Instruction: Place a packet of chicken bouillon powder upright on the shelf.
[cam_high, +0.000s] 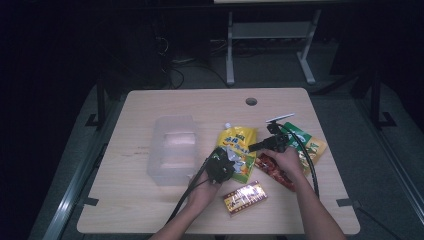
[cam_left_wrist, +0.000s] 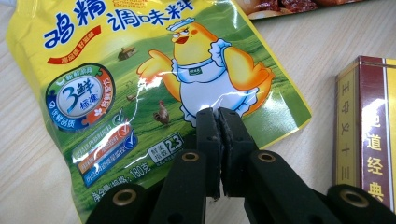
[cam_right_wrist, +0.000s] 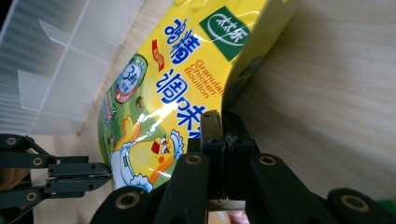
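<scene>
Item: yellow chicken bouillon pouch (cam_high: 237, 150), on desk (cam_high: 150, 210) just right of clear plastic bin (cam_high: 172, 149). Left tongs (cam_left_wrist: 218, 116) & right tongs (cam_right_wrist: 215, 122) each clamped on pouch edges. Step: two-handed grip. Next, prob.: lift together, carry over bin.

We've got the right gripper (cam_right_wrist: 223, 122) clamped tight on the edge of the yellow chicken bouillon pouch (cam_right_wrist: 187, 88), lifting that side off the wooden table (cam_right_wrist: 336, 93). The left gripper (cam_right_wrist: 108, 176) pinches its lower corner, with the clear plastic bin (cam_right_wrist: 51, 60) just behind.
</scene>
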